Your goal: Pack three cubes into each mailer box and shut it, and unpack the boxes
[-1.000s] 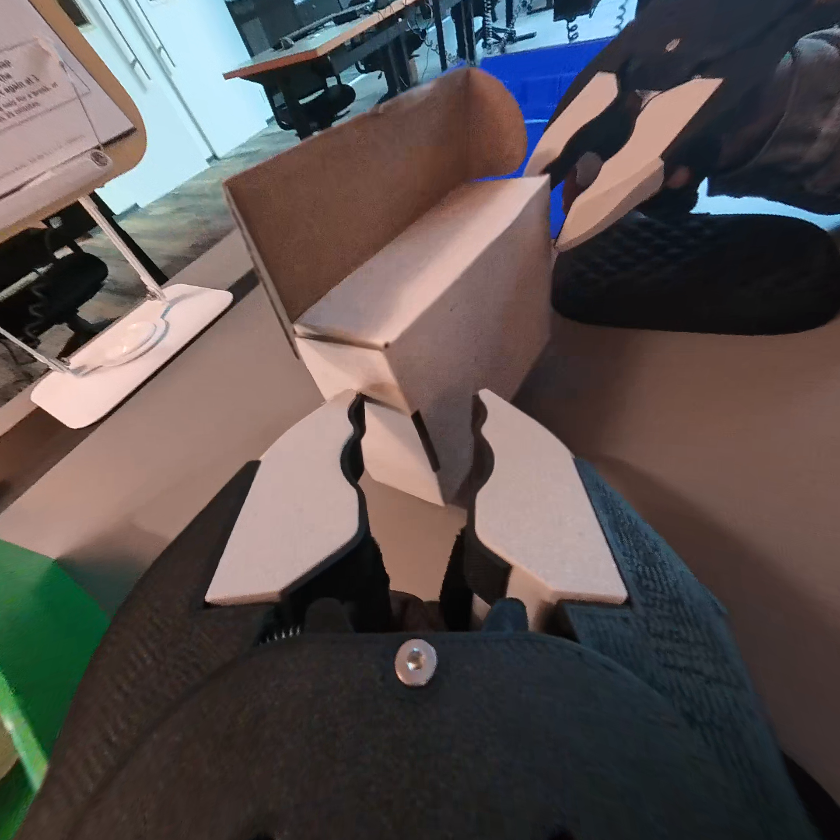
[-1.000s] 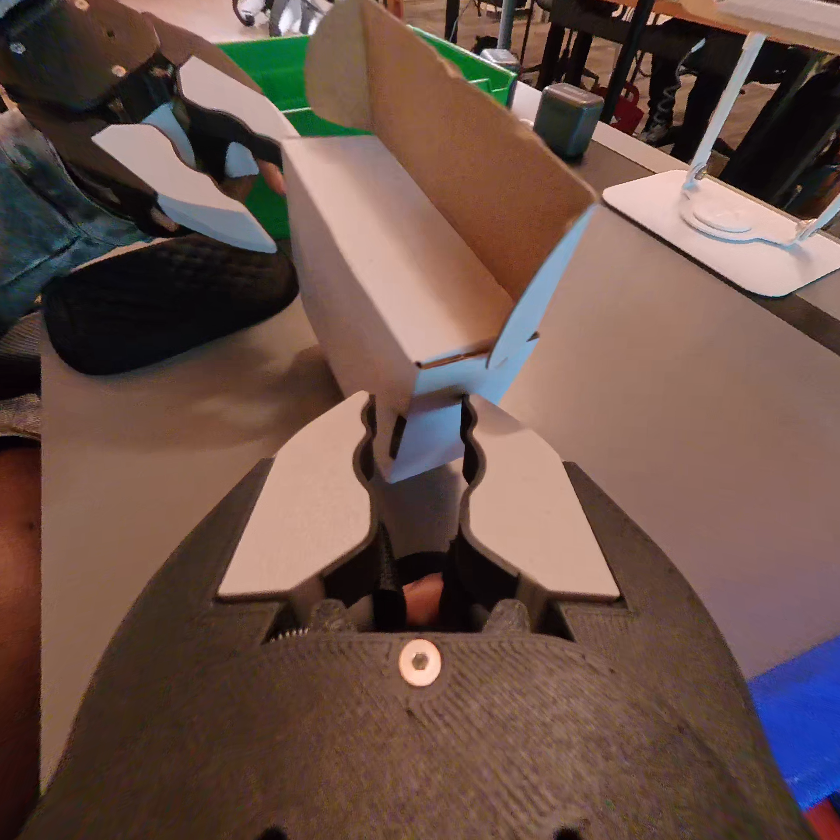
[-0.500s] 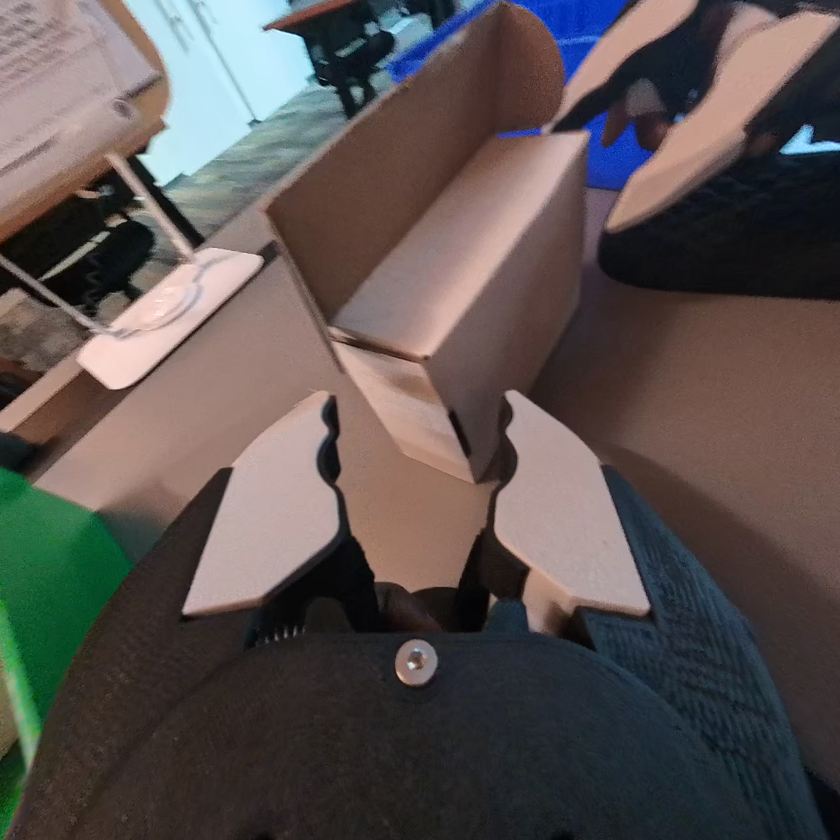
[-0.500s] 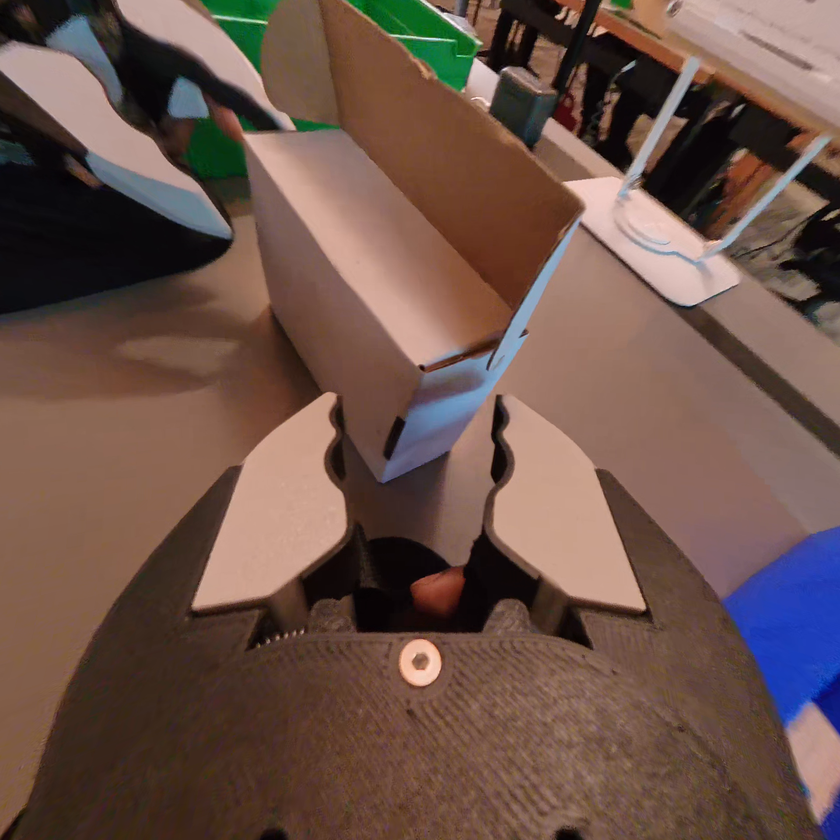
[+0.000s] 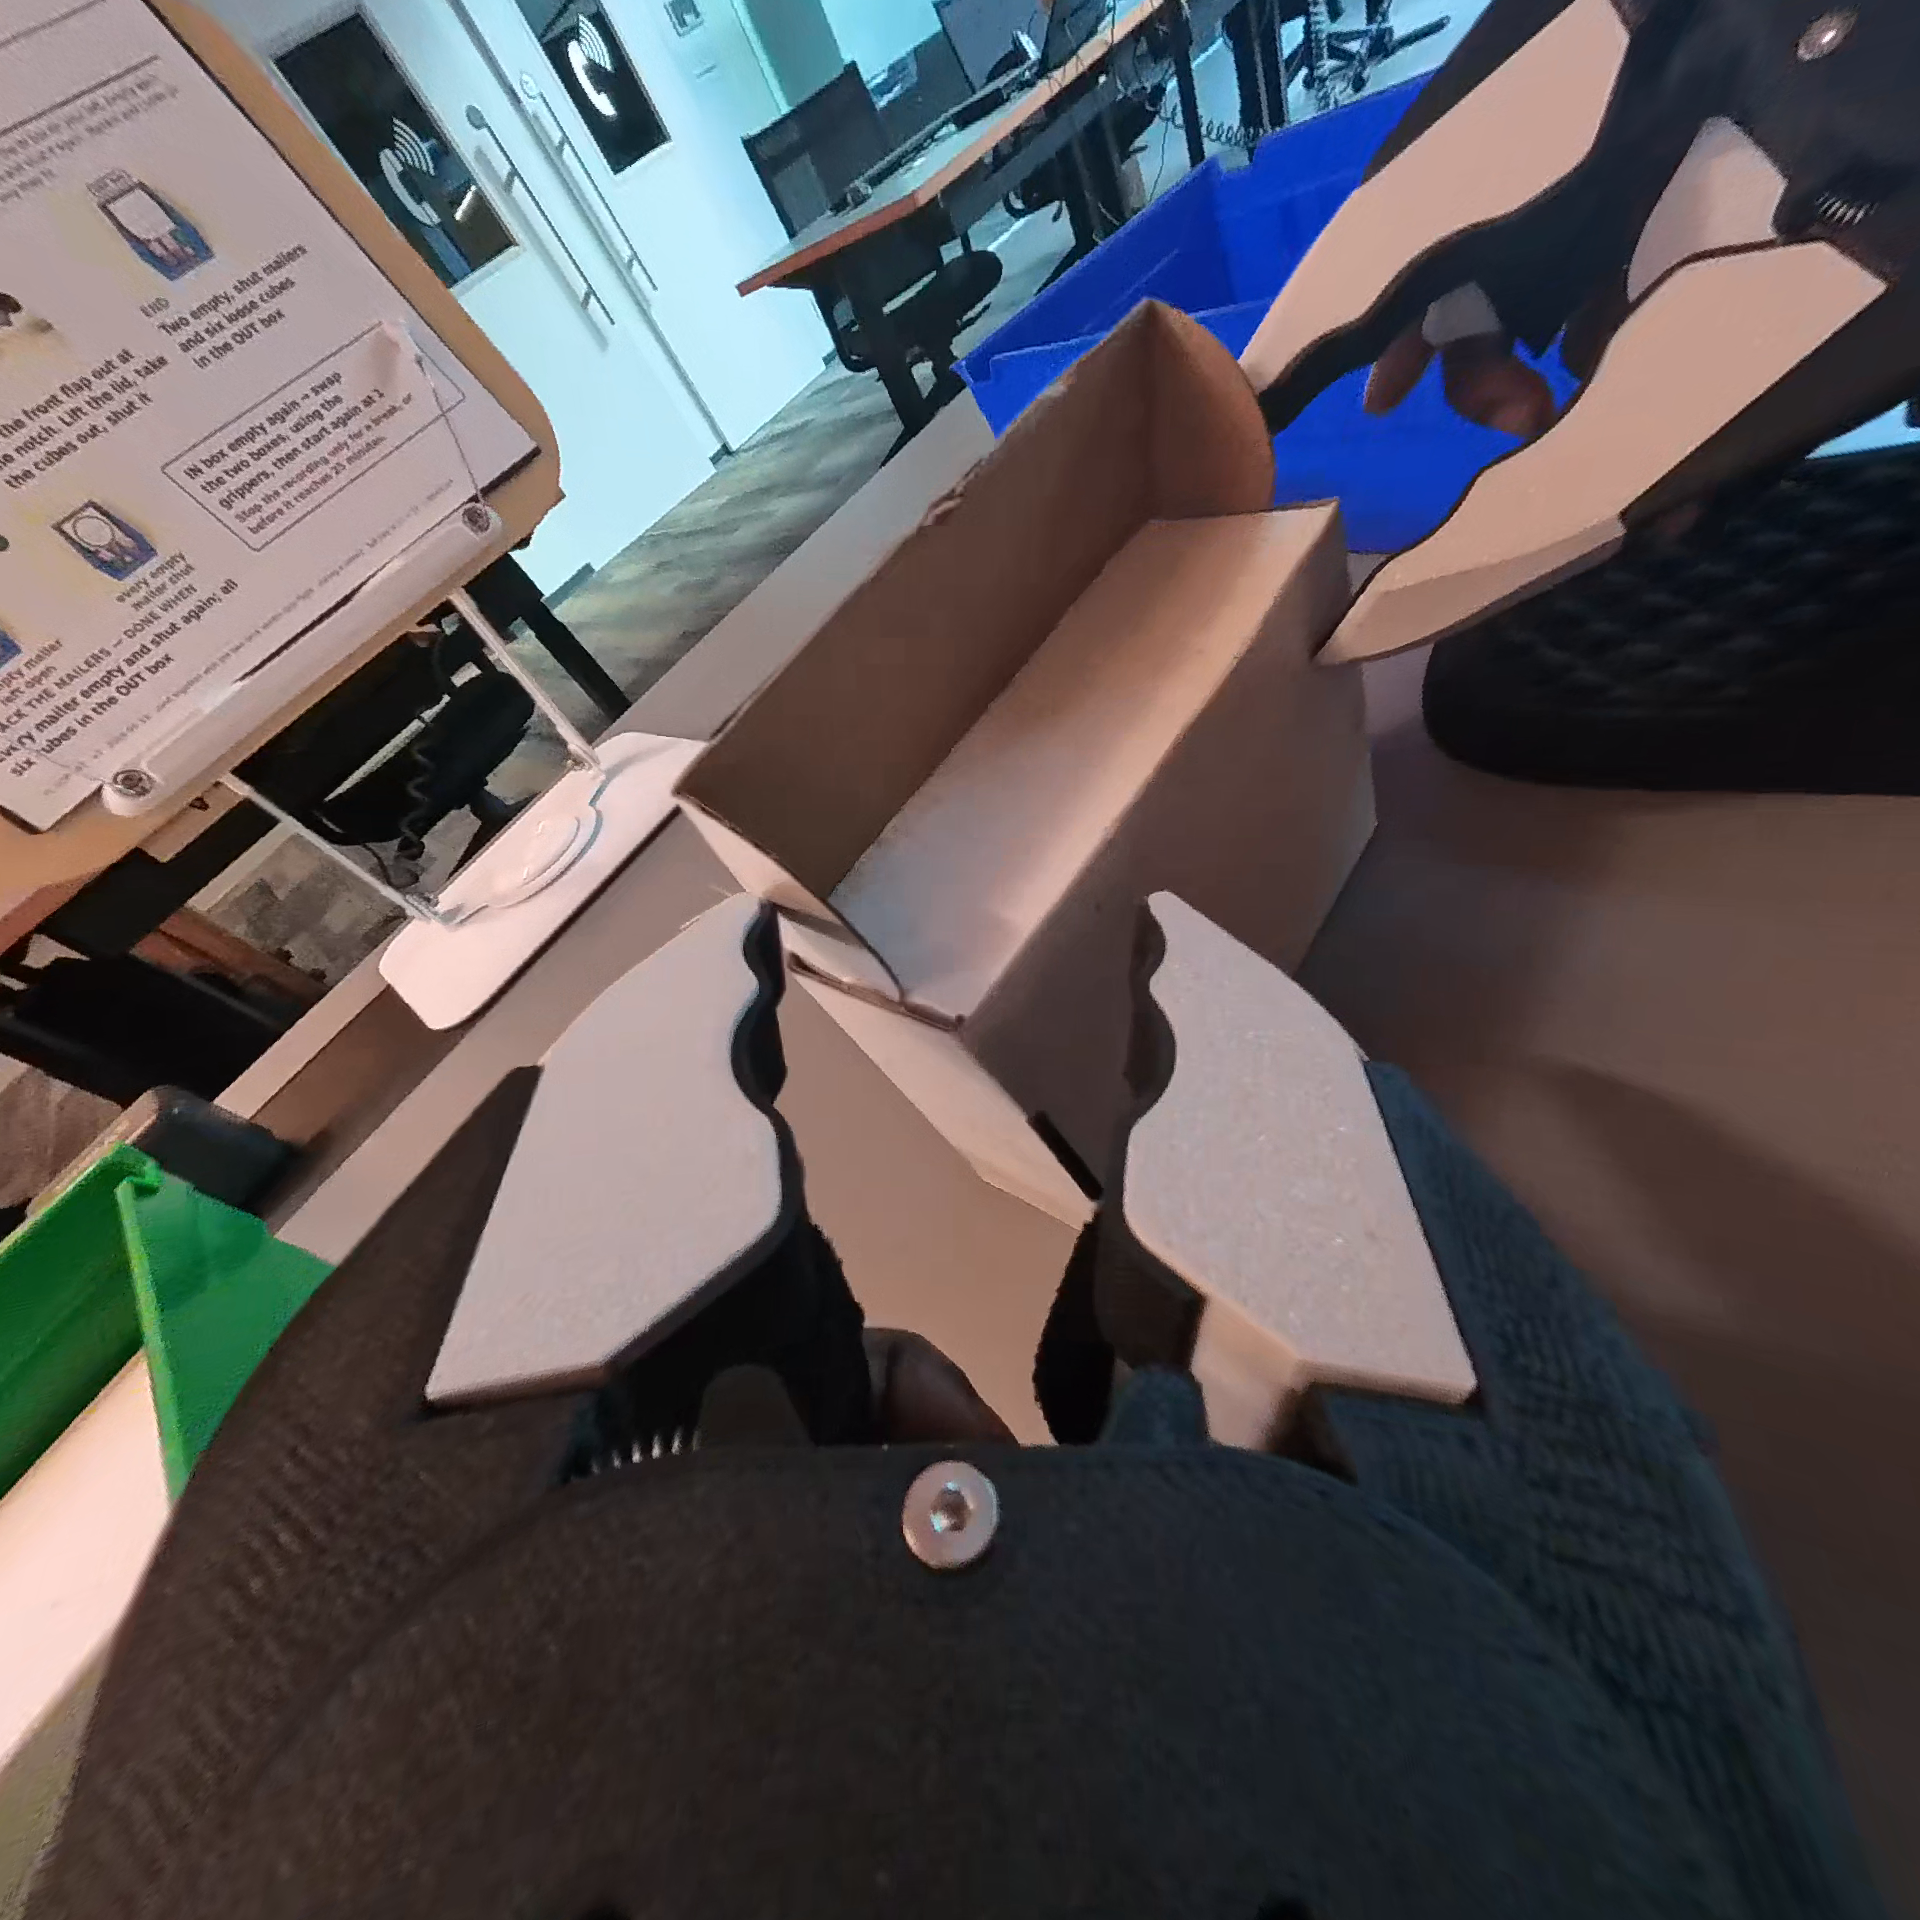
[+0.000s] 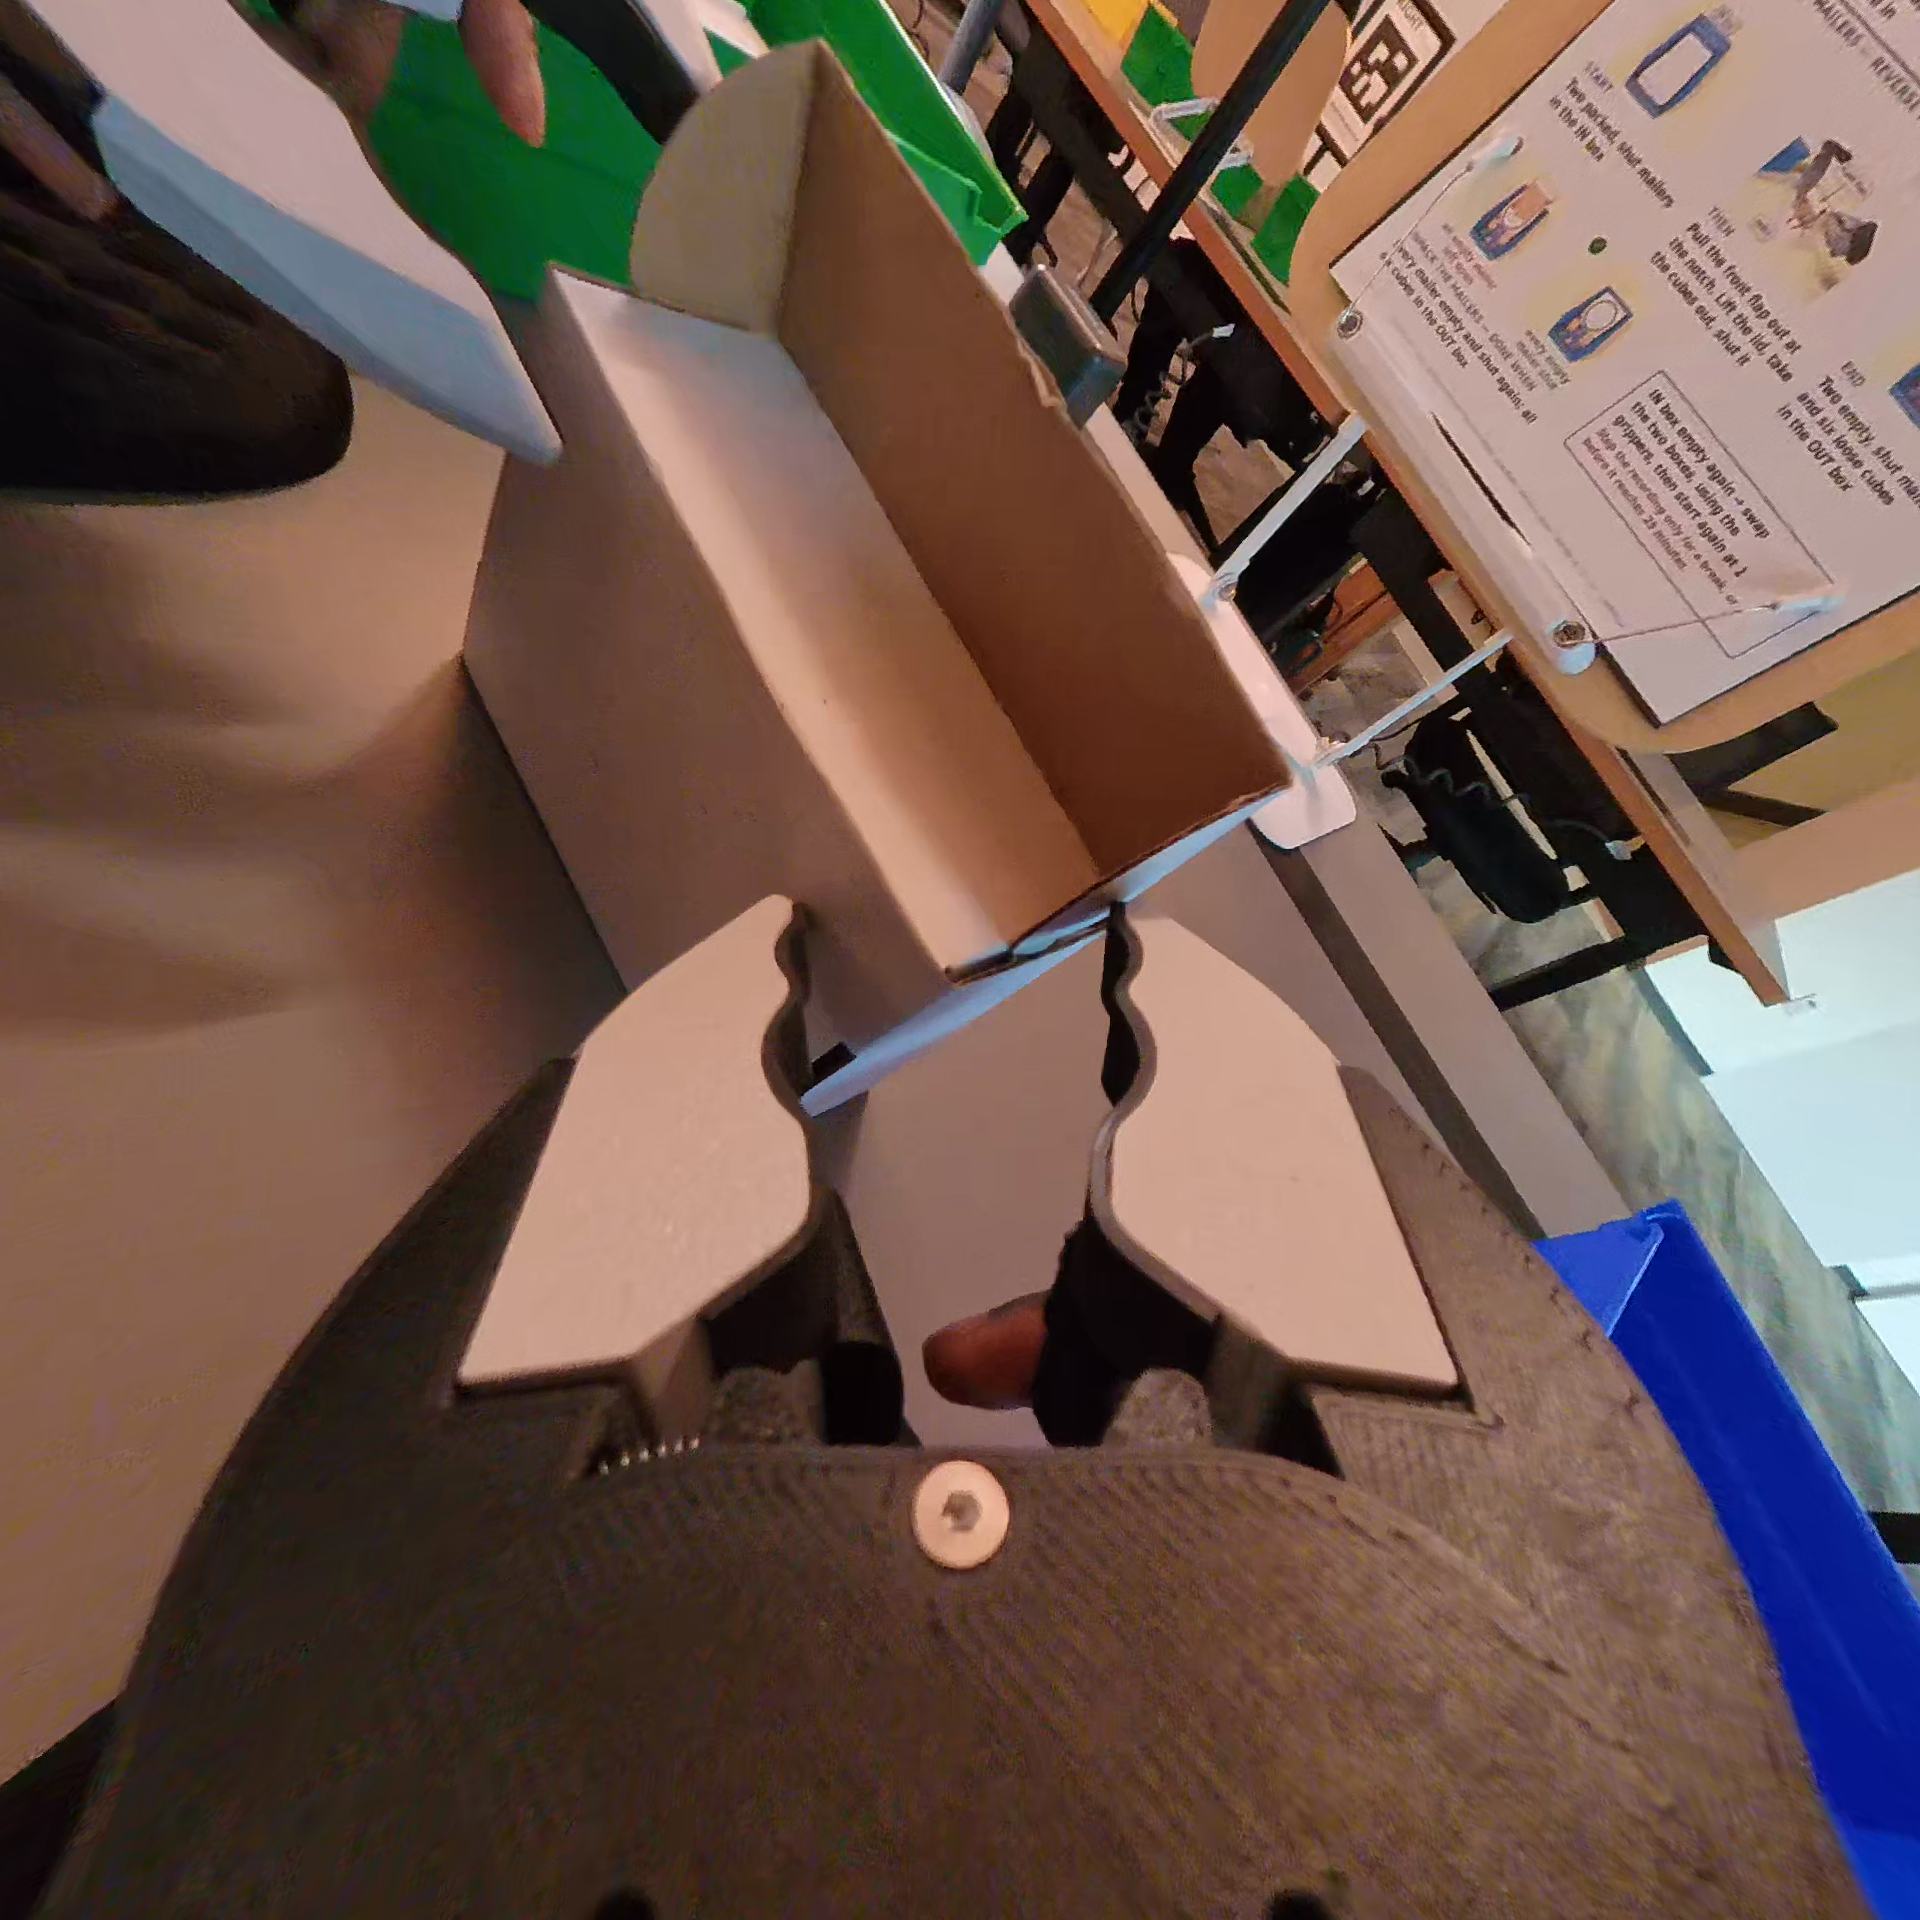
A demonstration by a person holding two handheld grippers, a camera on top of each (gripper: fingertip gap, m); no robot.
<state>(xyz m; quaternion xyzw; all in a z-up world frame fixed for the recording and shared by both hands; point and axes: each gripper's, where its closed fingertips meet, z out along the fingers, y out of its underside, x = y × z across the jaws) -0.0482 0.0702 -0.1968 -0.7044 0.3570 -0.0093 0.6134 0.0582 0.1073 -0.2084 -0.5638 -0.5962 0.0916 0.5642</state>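
— What sort of place is this?
— An open-plan office used as a test bench: desks point(image 5: 940, 197) and office chairs at twelve o'clock, glass doors point(image 5: 582, 208) at eleven.
— And the bench?
— A grey table point(image 5: 1662, 1039), blue bin point(image 5: 1226, 301), green bin point(image 5: 125, 1299), and an instruction sheet on a stand point(image 6: 1621, 395) at two o'clock.

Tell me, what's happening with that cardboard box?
A person works two hand-held grippers around a mailer box standing on the table, its flap up. The left gripper and right gripper sit open at opposite ends, neither clamping it. No cubes are visible. A green bin and blue bin wait nearby.
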